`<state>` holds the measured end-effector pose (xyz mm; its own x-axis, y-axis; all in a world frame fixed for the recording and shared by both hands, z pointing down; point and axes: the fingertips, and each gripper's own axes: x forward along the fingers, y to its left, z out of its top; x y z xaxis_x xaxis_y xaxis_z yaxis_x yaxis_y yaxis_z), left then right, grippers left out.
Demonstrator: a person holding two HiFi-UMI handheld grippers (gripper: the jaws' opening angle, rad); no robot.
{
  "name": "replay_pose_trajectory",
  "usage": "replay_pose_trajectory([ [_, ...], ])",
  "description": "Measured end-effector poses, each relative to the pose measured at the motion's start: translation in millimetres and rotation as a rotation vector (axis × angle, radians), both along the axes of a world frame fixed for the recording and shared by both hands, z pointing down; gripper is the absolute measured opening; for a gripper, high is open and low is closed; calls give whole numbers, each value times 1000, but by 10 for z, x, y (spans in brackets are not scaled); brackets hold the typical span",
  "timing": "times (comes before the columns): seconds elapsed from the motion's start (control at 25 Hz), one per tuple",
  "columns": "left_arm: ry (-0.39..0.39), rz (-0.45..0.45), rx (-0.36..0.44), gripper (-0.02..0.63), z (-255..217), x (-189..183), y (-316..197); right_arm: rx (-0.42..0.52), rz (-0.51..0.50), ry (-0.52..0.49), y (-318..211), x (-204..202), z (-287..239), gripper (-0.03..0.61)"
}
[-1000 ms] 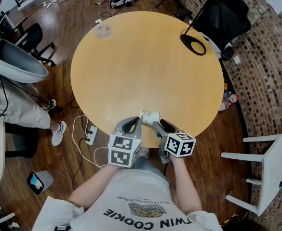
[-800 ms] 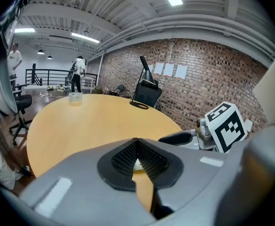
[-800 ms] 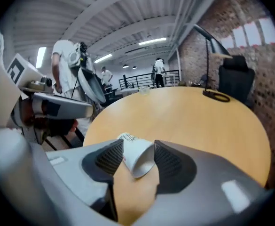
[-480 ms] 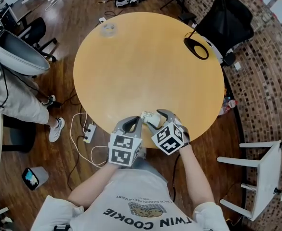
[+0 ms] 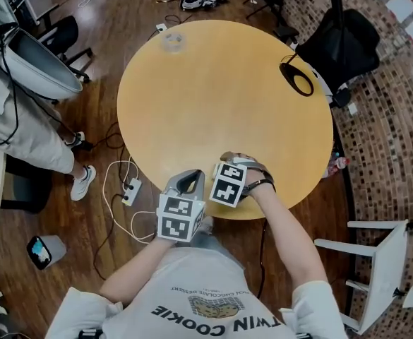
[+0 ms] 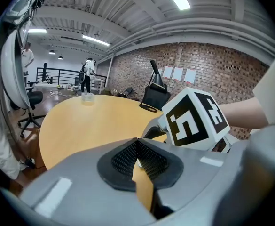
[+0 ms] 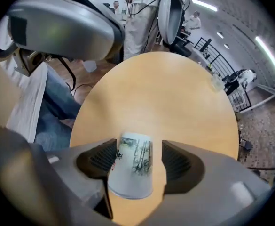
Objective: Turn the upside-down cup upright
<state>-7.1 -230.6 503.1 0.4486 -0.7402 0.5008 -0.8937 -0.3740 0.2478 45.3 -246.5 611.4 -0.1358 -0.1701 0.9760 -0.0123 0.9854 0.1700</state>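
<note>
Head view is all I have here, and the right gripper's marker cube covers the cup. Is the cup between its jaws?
Observer: Yes. In the right gripper view the cup stands between the jaws of the right gripper, which have just been opening.
Operator: Is it gripped?
Observer: No. A gap shows between the cup and the pad on that view's right.
Operator: Which end faces the gripper?
Observer: The wider end is nearer that camera, and the narrower end points toward the table.
</note>
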Motion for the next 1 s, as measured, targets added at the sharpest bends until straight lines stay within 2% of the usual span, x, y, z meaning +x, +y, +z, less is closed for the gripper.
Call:
replay_pose_trajectory([
  [0.24, -1, -36, -6, 3, 24, -133, 9, -100, -38, 131, 51, 47, 207, 291],
  [0.4, -2, -44, -5, 3, 13, -155, 6, -90, -60, 152, 61, 52, 238, 291],
  [0.48, -2, -43, -7, 3, 9, -156, 7, -91, -51, 132, 65, 36, 213, 291],
  [0.6, -3, -36, -6, 3, 2, -128, 8, -63, 3, 48, 22, 6, 102, 291],
  [0.72, -5, -25, -3, 3, -5, -74, 0, -15, 108, -83, -66, 4, -71, 291],
  [0.84, -8, -5, 1, 3, -13, -9, -17, 28, 253, -229, -149, 65, -235, 291],
  [1.0, -17, 23, 3, 3, -21, 89, -48, 133, 480, -438, -310, 229, -396, 291],
])
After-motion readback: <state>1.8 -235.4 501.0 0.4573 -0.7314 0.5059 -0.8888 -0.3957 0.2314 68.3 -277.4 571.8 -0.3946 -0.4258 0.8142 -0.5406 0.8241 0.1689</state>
